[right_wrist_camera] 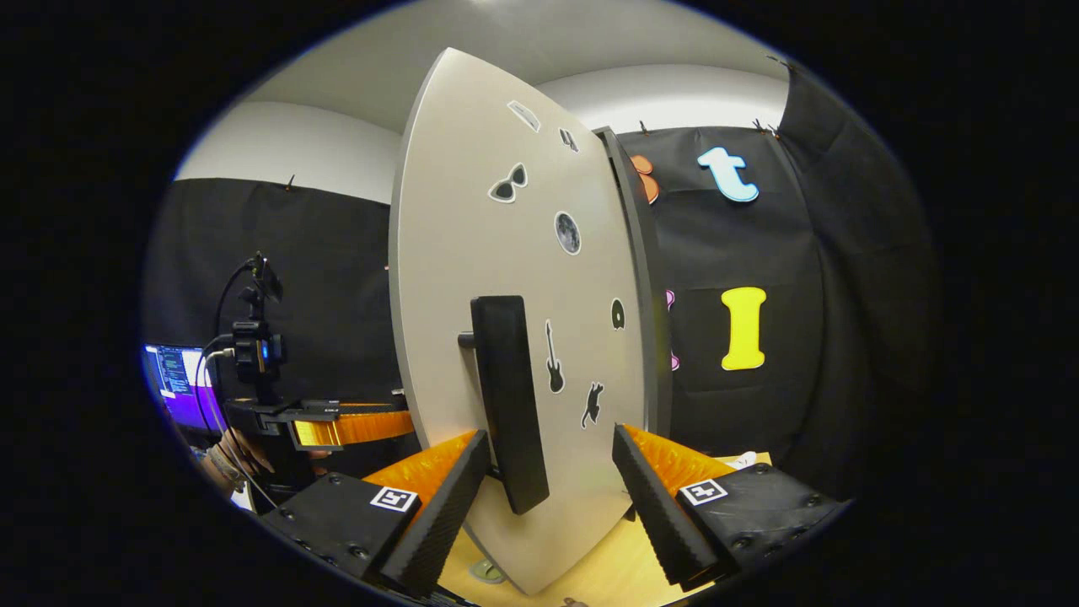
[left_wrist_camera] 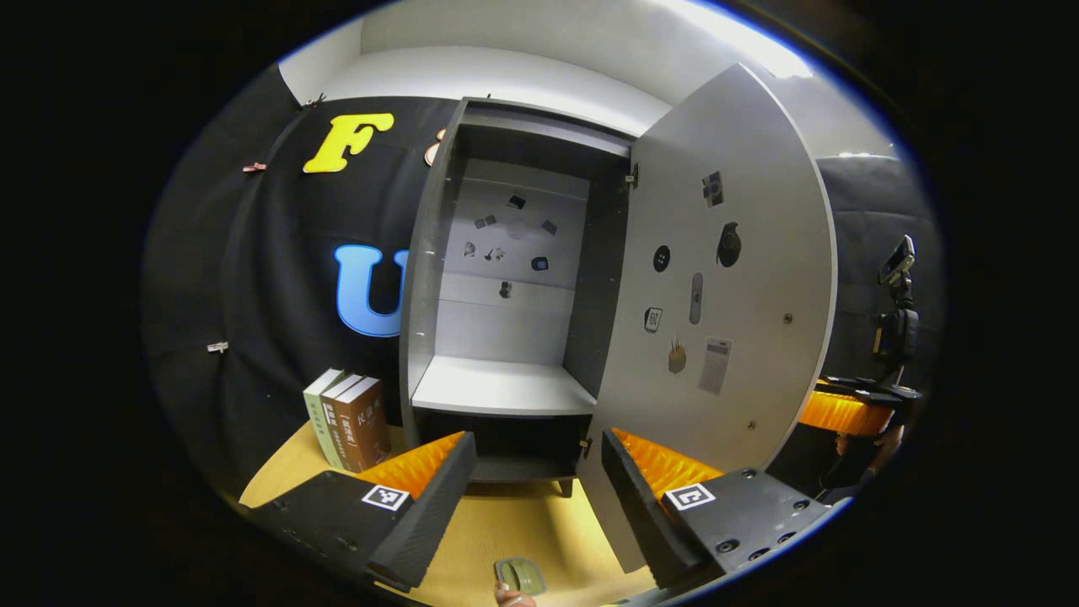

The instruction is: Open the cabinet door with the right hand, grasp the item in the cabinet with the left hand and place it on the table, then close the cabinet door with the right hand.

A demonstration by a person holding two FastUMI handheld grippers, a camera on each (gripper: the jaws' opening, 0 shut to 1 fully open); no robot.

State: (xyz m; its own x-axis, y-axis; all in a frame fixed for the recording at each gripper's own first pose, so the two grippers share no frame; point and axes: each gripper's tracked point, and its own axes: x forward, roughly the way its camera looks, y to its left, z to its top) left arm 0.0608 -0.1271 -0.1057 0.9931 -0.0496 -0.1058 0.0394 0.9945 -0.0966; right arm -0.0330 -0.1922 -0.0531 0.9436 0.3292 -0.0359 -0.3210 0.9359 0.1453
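Observation:
The grey cabinet (left_wrist_camera: 421, 278) stands open, its door (left_wrist_camera: 725, 278) swung out to the right. Its pale shelf (left_wrist_camera: 501, 388) and stickered back wall are in full sight. A small olive-green item (left_wrist_camera: 520, 575) lies on the yellow table (left_wrist_camera: 497, 523) below my left gripper (left_wrist_camera: 537, 443), which is open and holds nothing. In the right gripper view, my right gripper (right_wrist_camera: 548, 447) is open at the door's outer face (right_wrist_camera: 472, 253). The black handle (right_wrist_camera: 506, 396) hangs down between its fingers, close to the left one, without being pinched.
Three books (left_wrist_camera: 347, 419) stand on the table left of the cabinet. Beyond the door's edge the other gripper (left_wrist_camera: 843, 413) and a camera mount (left_wrist_camera: 895, 295) show. A monitor (right_wrist_camera: 177, 379) glows at the far left of the right gripper view.

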